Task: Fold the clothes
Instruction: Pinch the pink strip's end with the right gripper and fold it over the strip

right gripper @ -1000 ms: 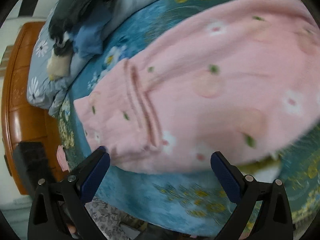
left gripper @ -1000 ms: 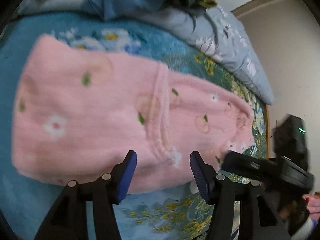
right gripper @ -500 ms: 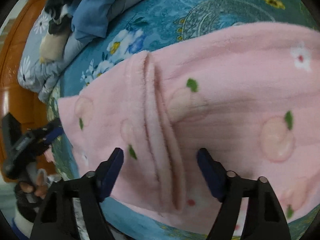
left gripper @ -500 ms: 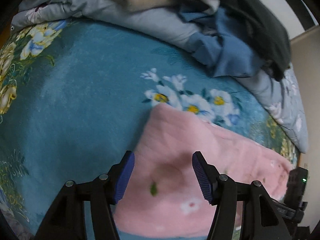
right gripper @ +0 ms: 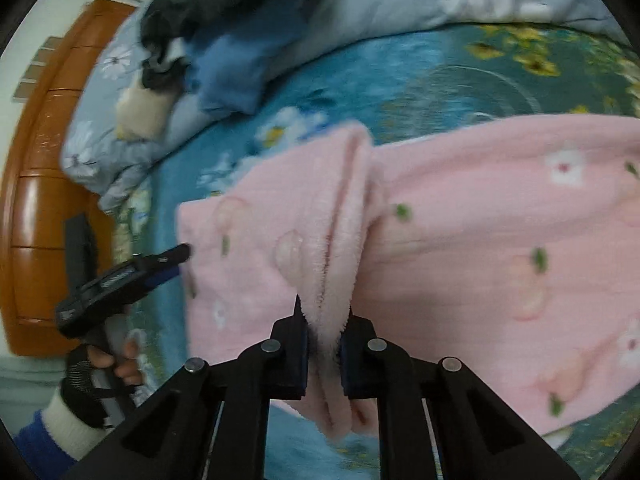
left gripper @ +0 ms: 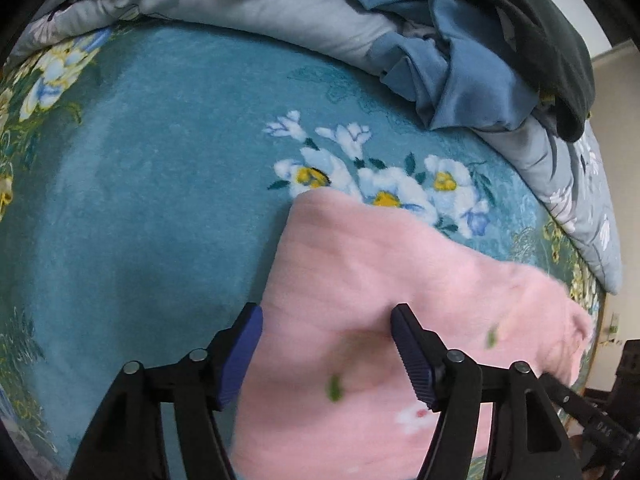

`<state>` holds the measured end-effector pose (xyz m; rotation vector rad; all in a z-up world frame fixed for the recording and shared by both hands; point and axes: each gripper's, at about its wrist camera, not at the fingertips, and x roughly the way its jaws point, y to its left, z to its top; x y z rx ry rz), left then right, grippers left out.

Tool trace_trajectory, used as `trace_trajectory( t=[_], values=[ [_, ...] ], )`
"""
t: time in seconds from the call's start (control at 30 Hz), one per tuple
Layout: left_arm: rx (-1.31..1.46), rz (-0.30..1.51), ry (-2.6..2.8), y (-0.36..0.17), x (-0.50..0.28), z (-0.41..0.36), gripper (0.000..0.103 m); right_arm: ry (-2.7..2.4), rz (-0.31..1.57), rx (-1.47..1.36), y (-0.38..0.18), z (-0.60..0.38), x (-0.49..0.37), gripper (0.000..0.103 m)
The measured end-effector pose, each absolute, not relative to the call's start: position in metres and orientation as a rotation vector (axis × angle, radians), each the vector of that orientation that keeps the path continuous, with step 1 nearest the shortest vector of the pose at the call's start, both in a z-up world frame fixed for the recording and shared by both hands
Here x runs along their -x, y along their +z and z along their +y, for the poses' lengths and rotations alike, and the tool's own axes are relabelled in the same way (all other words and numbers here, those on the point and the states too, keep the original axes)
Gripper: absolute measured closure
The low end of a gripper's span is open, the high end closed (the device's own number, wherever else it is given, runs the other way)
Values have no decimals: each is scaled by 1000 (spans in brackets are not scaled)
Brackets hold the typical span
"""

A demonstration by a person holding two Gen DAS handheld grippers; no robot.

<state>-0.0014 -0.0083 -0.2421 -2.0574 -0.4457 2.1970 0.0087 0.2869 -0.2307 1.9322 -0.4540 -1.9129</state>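
Teal floral blanket [left gripper: 140, 200] lies bare left of the pink garment [left gripper: 360, 280], with piled clothes [left gripper: 460, 60] along the far edge. Left hand-held gripper [left gripper: 326, 354] spreads wide over the garment's corner; right hand-held gripper [right gripper: 325, 350] pinches its raised fold.

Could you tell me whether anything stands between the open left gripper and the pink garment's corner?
Nothing visible does. The left gripper is open over the pink garment, with only the teal floral blanket beside it. The right gripper is shut on its ribbed fold.
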Motion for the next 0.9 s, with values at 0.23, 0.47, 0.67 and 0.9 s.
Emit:
trace_trajectory(
  t=[0.23,0.47,0.67,0.9],
  values=[
    [2153,-401,2167,-263,5,3,32,-1848,-536,-2072,-272,300,-11,91],
    [2068,-461,2212,-233,-2,5,27,-1913,-623,-1955,-241,332,-19,76],
    [1993,-515,2206,-203,-22,33,20,-2100,-869,-1883,-215,428,-46,47],
    [1945,-248,2098,-194,-56,137,0,-2374,-1416,-1815,-222,585,-102,13]
  ],
)
